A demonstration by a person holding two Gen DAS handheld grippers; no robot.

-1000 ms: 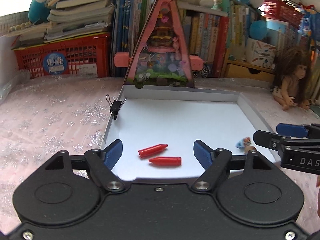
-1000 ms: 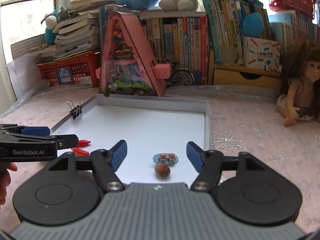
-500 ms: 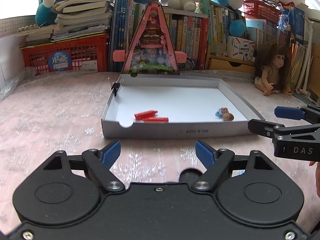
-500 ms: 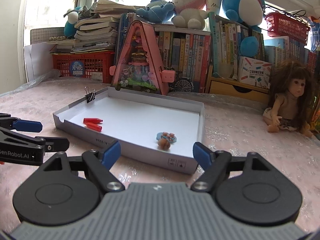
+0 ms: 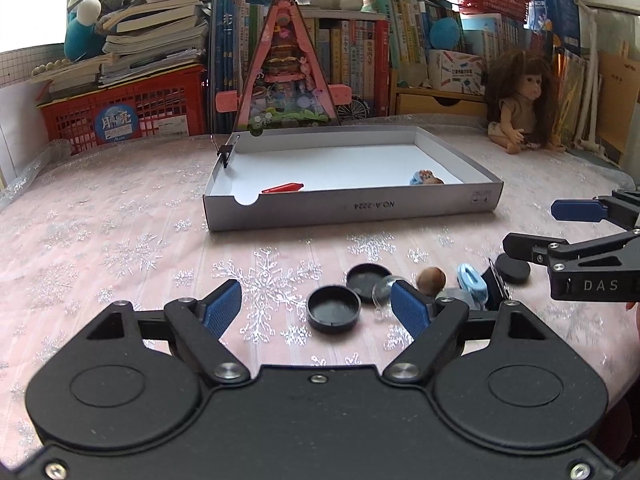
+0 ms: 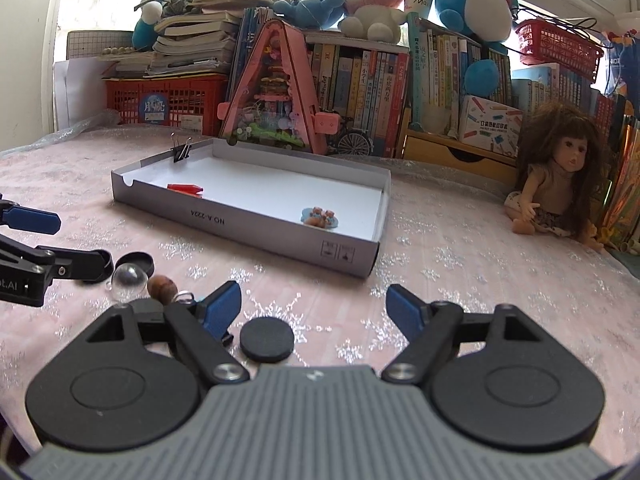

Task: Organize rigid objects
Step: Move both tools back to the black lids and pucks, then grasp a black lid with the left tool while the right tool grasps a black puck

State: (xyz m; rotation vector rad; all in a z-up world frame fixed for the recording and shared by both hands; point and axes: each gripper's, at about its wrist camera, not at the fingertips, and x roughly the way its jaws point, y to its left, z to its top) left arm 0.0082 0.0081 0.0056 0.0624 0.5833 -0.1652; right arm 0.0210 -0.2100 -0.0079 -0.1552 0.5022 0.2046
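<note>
Here, low in the frame, the left gripper and right gripper both gape wide and empty. Black caps and a brown nut lie loose on the cloth – probably best pinched squarely, one apiece. Further up, mid-frame, the grey tray holds red crayons and a small blue toy.

Between the box and the near edge of the counter, small things crowd the middle: two black caps, a clear ball, a brown nut and a black disc. The cloth to either side lies bare. Behind the box, a pink toy house and doll block the back.
</note>
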